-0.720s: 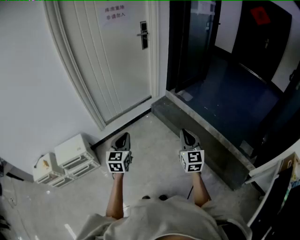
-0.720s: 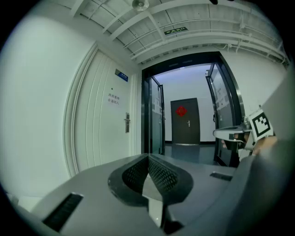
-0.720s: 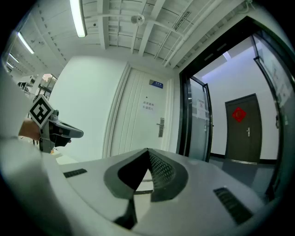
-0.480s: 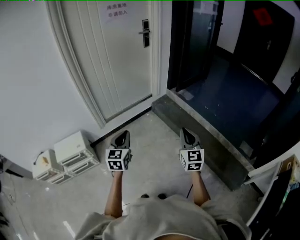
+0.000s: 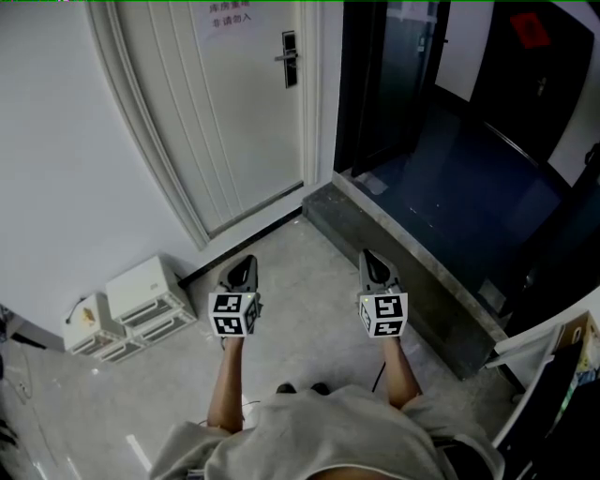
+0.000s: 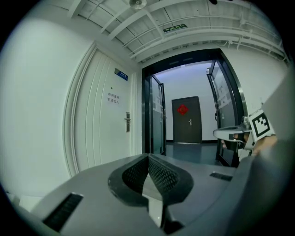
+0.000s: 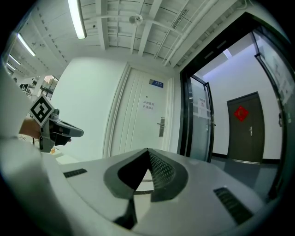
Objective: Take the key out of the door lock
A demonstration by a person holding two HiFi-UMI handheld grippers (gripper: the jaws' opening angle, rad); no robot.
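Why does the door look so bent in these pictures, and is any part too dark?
Left and right gripper views: fisheye, black corners, straight lines bowed. Head view: white door curves too; the hallway on the right is dim.

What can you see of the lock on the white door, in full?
The door lock is a dark, narrow, upright plate with a silvery lever handle sticking out level to the left. It looks like metal. It sits on the closed white door, close to the door's right edge, below and right of a paper notice. Nothing touches it. It is too small in every view to tell whether a key is in it.
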